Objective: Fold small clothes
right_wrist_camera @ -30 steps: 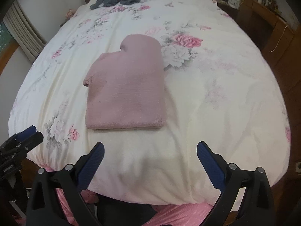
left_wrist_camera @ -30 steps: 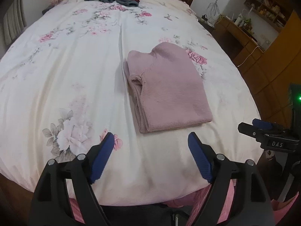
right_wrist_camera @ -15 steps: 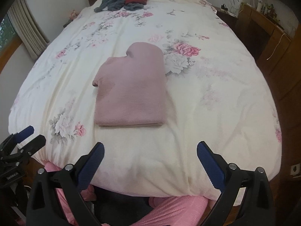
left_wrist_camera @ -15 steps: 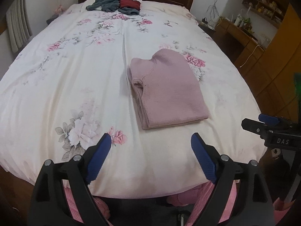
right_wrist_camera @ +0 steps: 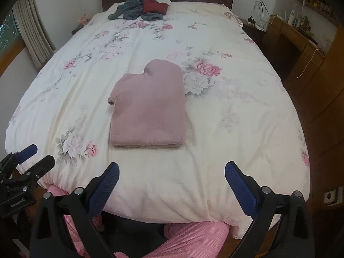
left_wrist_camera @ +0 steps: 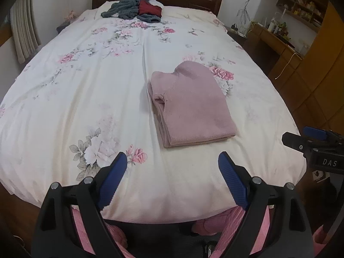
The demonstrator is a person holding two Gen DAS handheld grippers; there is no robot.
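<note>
Left wrist, folded pink sweater (left_wrist_camera: 191,105), collar tucked underneath

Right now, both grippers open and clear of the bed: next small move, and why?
Probably reach toward the grey and red clothes pile by the headboard. The pink sweater already lies folded flat, and the left gripper and right gripper are open, holding nothing.

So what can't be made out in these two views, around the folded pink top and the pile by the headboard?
- Folded pink top: inner layers hidden by its own top layer, both views.
- Grey and red pile: too small and bunched to count garments.
- Desk shelves: items too small, cut by the fisheye edge.
- Person's pink-clad legs: partly hidden behind the right tongs.
</note>
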